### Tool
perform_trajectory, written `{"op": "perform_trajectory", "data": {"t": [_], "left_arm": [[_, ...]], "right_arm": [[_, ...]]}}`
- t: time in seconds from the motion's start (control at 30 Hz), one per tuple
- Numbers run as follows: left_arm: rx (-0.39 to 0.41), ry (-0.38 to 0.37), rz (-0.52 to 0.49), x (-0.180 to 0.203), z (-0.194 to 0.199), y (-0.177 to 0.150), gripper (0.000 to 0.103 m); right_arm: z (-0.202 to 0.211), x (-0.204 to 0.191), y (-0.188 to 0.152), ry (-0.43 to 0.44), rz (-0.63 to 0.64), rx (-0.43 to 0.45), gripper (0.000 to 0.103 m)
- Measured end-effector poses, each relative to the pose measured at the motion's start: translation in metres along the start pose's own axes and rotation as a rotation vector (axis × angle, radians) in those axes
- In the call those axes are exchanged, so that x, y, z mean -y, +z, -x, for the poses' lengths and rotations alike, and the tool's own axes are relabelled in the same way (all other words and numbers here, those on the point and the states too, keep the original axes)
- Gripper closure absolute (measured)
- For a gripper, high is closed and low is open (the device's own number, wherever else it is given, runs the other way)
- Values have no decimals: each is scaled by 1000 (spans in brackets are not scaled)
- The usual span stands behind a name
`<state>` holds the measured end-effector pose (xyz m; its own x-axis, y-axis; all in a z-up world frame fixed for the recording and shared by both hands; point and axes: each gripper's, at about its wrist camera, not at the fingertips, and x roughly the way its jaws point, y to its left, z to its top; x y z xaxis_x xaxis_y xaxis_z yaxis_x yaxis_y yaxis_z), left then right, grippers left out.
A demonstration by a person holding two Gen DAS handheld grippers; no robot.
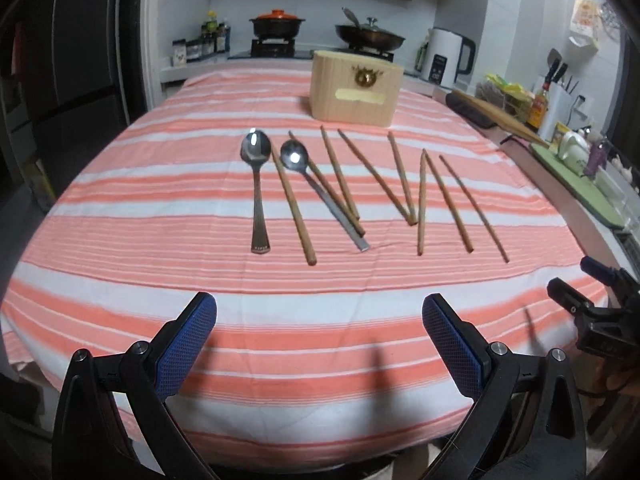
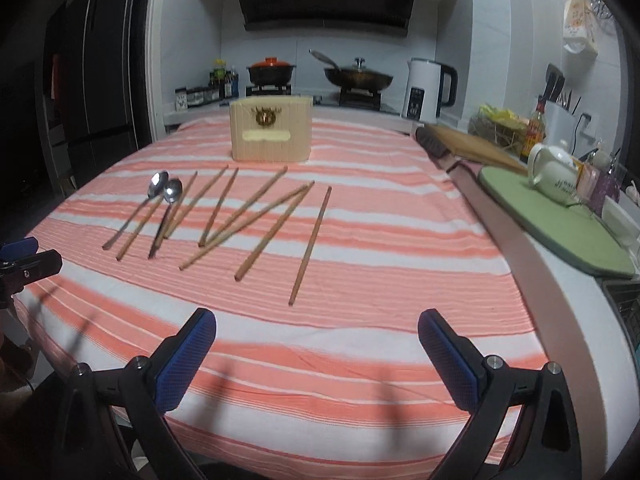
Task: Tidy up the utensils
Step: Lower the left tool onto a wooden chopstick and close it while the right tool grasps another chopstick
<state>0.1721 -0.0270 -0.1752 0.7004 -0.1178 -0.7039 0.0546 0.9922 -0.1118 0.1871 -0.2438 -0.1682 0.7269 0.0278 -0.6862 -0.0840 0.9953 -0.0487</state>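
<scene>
Two metal spoons [image 1: 258, 184] [image 1: 320, 192] and several wooden chopsticks [image 1: 400, 178] lie spread on the striped tablecloth [image 1: 320, 320]. They also show in the right wrist view: spoons [image 2: 160, 200], chopsticks [image 2: 310, 246]. A wooden utensil box [image 1: 354, 88] [image 2: 272, 128] stands behind them. My left gripper [image 1: 319, 338] is open and empty, near the table's front edge. My right gripper [image 2: 317, 354] is open and empty, to the right of the left one; it shows in the left wrist view [image 1: 576, 288].
A stove with a red-lidded pot [image 2: 271, 72] and a pan [image 2: 358, 76] stands at the back. A white kettle [image 2: 426, 90], a cutting board [image 2: 468, 144], a green mat [image 2: 560, 216] with a teapot [image 2: 554, 172] and bottles line the counter on the right.
</scene>
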Motion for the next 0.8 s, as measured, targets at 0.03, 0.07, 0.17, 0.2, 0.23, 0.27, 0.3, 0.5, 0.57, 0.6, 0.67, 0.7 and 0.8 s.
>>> {"op": "perform_trajectory", "data": {"t": [0.03,0.07,0.17,0.2,0.23,0.27,0.3,0.5,0.57,0.6,0.67,0.7,0.8], "left_arm": [[-16,5,8,-3,-8,-1,1],[-32,12,15,-6,-13,-2,1],[-69,39,29,-10,-28,-3,1],[-81,44,32,-11,-31,-3,1],[-96,51,36,-12,-36,-4,1],[-111,55,40,-14,-41,-5,1],[-120,64,40,-15,-45,-5,1],[-80,118,14,-10,-49,-7,0],[-80,125,-7,-7,-47,-9,0],[-80,119,-8,-8,-47,-9,0],[-85,121,-5,-8,-49,-8,0],[-96,123,-10,-7,-49,-7,0],[-94,103,-21,-9,-49,-6,0]], "right_arm": [[-8,1,-3,2,-4,-20,0],[-16,2,-6,2,-8,-39,0],[-34,5,-11,7,-39,-90,0],[-39,6,-13,10,-55,-109,0],[-44,7,-14,12,-73,-125,0],[-46,8,-15,11,-86,-121,0],[-46,8,-15,6,-84,-104,0],[-48,4,-14,-9,-83,-96,0],[-47,8,-15,28,-96,-83,0],[-45,11,-16,53,-103,-72,0],[-46,14,-16,75,-94,-61,0],[-47,12,-16,72,-74,-62,0],[-48,9,-16,59,-57,-68,0]]}}
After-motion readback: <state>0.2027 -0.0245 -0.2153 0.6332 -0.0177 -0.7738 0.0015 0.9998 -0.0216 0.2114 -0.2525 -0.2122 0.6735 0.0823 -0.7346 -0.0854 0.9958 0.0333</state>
